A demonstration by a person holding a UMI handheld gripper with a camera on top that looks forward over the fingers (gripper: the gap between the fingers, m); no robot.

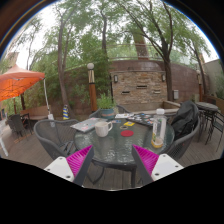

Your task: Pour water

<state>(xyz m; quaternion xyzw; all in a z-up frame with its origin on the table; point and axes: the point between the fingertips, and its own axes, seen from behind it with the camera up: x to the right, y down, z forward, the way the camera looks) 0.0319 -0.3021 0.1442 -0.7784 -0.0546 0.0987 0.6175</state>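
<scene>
We see an outdoor patio with a round glass table [118, 148] ringed by dark chairs, trees overhead, a stone wall [140, 82] behind and an orange umbrella [17, 82] off to the left. Our gripper [113, 160] hovers above the table's near edge, its pink-padded fingers [80, 160] spread wide apart, holding and touching nothing. Beyond the fingers, toward the table's left side, stands a white pitcher [102, 128]. Near the right edge stands a tall clear glass [159, 131]. A few small colourful items lie near the far edge, too small to identify. A dark bag [185, 118] sits on the right-hand chair.
</scene>
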